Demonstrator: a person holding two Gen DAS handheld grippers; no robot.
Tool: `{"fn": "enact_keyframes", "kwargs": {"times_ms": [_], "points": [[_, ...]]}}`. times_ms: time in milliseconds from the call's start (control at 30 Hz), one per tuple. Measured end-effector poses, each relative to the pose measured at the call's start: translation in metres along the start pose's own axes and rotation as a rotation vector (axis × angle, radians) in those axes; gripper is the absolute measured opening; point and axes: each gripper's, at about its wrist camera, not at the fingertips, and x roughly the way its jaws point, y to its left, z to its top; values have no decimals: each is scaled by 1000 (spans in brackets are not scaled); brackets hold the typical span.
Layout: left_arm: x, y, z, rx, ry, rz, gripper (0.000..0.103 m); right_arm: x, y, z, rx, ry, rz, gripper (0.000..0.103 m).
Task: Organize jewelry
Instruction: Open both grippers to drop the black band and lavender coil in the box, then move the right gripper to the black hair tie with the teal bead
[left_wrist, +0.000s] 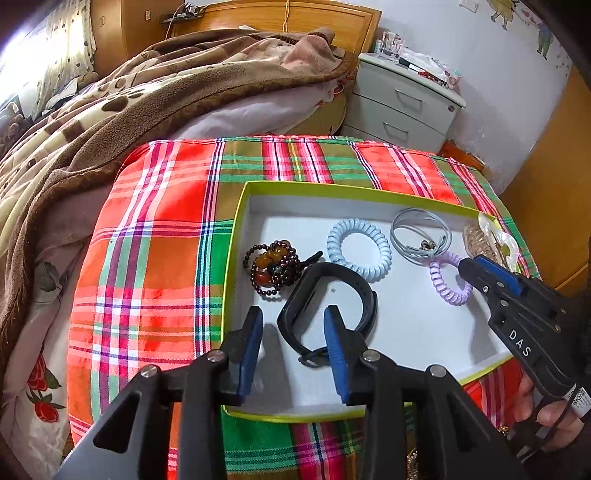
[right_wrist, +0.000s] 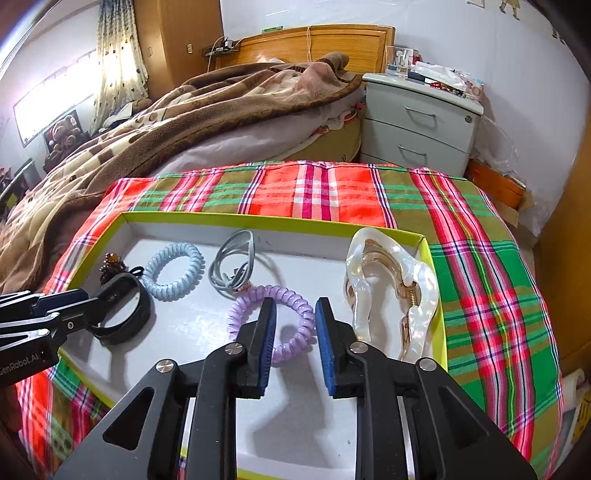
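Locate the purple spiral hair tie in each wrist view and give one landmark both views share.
Left wrist view: purple spiral hair tie lies right of centre in the box, at the right gripper tips.
Right wrist view: purple spiral hair tie lies centre, partly behind the open gripper fingers.
Shared landmark: blue spiral hair tie.

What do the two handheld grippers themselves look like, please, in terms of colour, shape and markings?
Both the left gripper and the right gripper are matte black linkages with silver pivot rivets and ribbed blue finger pads. White lettering on the right one reads DAS.
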Motion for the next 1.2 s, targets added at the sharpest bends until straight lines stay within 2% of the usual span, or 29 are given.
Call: {"fn": "enact_keyframes", "kwargs": {"times_ms": [167, 333, 433, 667, 967, 1200], "points": [[-11, 0, -3, 7, -21, 7, 36, -8, 2, -1, 8, -16, 4, 30], [-26, -2, -8, 11, -58, 16, 37, -20, 3, -4, 23, -35, 16, 30], [-36, -4, -14, 24, -91, 60, 38, -31, 5, -8, 27, -51, 25, 30], [-58, -7, -34, 33, -127, 84, 38, -64, 10, -24, 28, -92, 49, 30], [-74, -2, -63, -5, -137, 11, 38, -93, 3, -57, 54, -86, 42, 30], [-76, 4, -90, -36, -122, -44, 38, -116, -11, -101, 125, -52, 42, 31]]}}
